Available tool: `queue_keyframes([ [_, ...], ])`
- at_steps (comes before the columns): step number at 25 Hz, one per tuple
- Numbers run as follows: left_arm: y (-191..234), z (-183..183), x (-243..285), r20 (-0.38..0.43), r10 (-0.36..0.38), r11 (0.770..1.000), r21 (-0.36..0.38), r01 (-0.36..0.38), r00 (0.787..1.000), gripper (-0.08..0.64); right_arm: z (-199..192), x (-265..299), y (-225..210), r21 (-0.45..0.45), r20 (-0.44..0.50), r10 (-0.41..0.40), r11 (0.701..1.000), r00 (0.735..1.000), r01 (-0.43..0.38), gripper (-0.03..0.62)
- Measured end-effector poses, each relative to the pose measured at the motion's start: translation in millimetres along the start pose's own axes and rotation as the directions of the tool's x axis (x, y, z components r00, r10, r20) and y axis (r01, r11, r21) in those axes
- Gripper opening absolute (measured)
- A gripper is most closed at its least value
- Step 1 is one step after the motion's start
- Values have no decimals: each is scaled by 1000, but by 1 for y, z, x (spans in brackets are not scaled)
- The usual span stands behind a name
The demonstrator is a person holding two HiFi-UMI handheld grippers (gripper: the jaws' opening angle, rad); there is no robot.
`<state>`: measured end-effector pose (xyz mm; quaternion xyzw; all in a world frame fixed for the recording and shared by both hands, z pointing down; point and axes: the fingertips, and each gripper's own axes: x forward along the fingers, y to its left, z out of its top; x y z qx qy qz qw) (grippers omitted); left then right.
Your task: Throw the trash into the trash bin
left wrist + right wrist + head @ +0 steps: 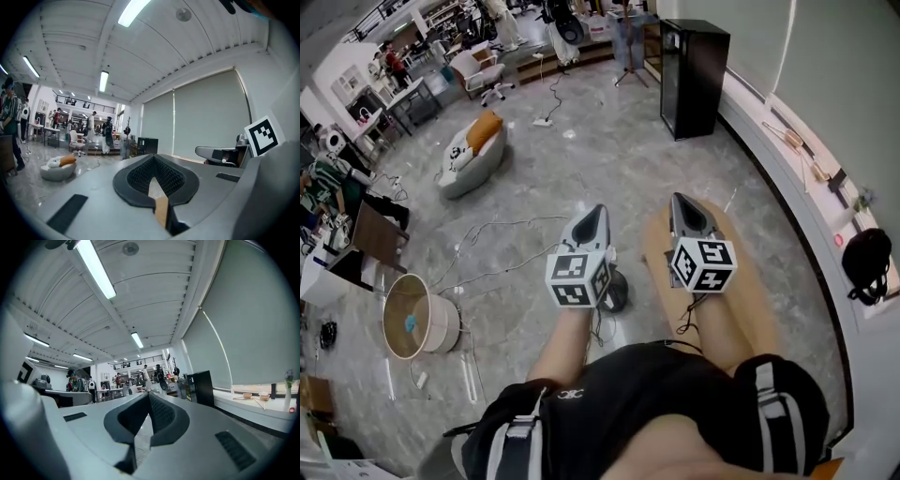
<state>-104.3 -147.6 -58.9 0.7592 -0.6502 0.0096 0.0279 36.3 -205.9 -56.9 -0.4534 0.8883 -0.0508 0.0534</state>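
so the left hand-held gripper (599,210) and right hand-held gripper (678,200) are both closed on nothing, just held level (idle, I'd guess). The trash bin (443,324) sits on the floor (609,141) well off left, with a blue scrap (411,322) inside.

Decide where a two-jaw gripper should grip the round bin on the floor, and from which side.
Take the bin by its thin rim, from above, one jaw inside and one outside. It seems to stand upright with its mouth open, and its round wall looks too wide to span.
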Motion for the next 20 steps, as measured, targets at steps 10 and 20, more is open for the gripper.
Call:
queue_keyframes([
  [10,3,-16,-15,0,5,1000,-17,-5,1000,7,-11,-10,14,6,-12,22,1000,1000,-22,12],
  [20,6,-33,-35,-31,15,1000,-18,-15,999,8,-19,-20,40,4,-6,65,998,998,-65,12],
])
